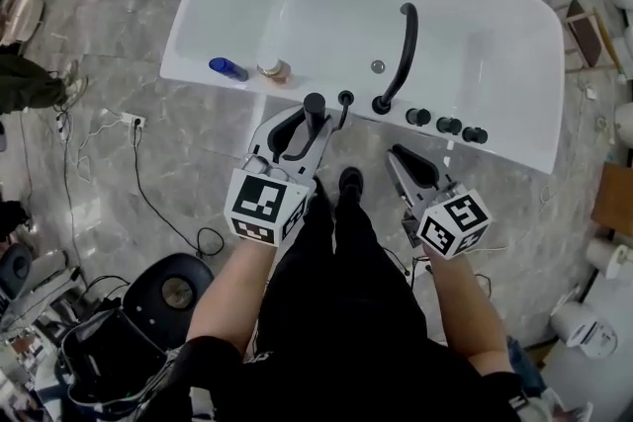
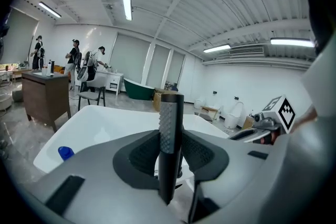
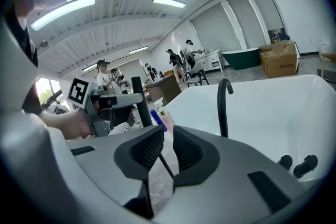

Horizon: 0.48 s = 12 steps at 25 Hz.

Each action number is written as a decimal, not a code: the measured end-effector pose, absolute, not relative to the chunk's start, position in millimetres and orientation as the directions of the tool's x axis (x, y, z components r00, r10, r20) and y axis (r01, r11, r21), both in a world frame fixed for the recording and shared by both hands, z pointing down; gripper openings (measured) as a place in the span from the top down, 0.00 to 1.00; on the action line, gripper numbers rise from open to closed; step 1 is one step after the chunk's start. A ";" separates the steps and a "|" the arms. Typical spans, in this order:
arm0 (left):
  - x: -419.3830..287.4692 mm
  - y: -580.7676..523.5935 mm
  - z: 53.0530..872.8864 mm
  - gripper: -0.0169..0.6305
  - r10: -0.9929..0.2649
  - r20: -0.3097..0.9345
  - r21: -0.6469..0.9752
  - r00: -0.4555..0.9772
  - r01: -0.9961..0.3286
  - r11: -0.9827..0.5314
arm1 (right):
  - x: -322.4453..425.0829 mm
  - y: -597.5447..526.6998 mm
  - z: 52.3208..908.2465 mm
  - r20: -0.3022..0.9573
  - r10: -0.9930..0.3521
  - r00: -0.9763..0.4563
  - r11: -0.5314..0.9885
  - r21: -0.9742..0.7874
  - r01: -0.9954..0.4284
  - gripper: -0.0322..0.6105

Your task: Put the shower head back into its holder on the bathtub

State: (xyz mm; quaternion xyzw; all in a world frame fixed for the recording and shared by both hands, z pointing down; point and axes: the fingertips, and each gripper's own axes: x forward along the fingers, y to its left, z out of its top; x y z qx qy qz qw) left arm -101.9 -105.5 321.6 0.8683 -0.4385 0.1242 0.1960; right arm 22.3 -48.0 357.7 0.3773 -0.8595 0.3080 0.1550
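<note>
**Shower head in hand, short of holder: risks and inventory**

Nearest the camera, a slim black cylindrical shower head (image 1: 315, 106) is clamped upright between the pads of the left claw (image 1: 307, 128), which grips it at the knurled band. The right claw (image 1: 406, 161) is held alongside with its jaws slightly apart and nothing gripped. A thin black line, probably the hose (image 3: 166, 167), is seen through that gap without being touched by the pads.

Just beyond the claws lies the near rim of the white freestanding bathtub (image 1: 509, 148). The small round black holder (image 1: 345, 98) sits on that rim, just beside the shower head and apart from it. The head is judged not yet seated.

Risks noted:
- The holder opening is small, so a tilted approach could land the head on the rim instead.
- The handle is smooth below the knurling, and it could slide within the pads if pressed down hard.
- The hose could catch on the right claw, which would drag the head off line.
- The bottles stand to the left of the holder and could be knocked by a wide swing.

Count:
- one shower head and one holder
- one arched black spout (image 1: 404, 49)
- three round black knobs (image 1: 448, 126)
- one blue-capped bottle (image 1: 227, 68)
- one pinkish pump bottle (image 1: 273, 70)
- one drain fitting (image 1: 377, 66)
</note>
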 end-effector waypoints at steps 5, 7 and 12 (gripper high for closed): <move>-80.3 -113.8 380.8 0.76 -0.691 0.410 0.238 0.595 -0.801 -0.549 | 28.4 -49.9 432.8 0.536 -0.531 -0.656 0.507 -0.420 -0.753 0.82; -74.6 -114.3 402.2 0.76 -0.682 0.424 0.236 0.596 -0.800 -0.551 | 29.2 -47.2 459.7 0.549 -0.524 -0.651 0.499 -0.422 -0.757 0.82; -68.3 -116.4 456.9 0.76 -0.665 0.461 0.237 0.587 -0.804 -0.545 | 30.9 -50.2 537.2 0.590 -0.495 -0.638 0.473 -0.433 -0.767 0.79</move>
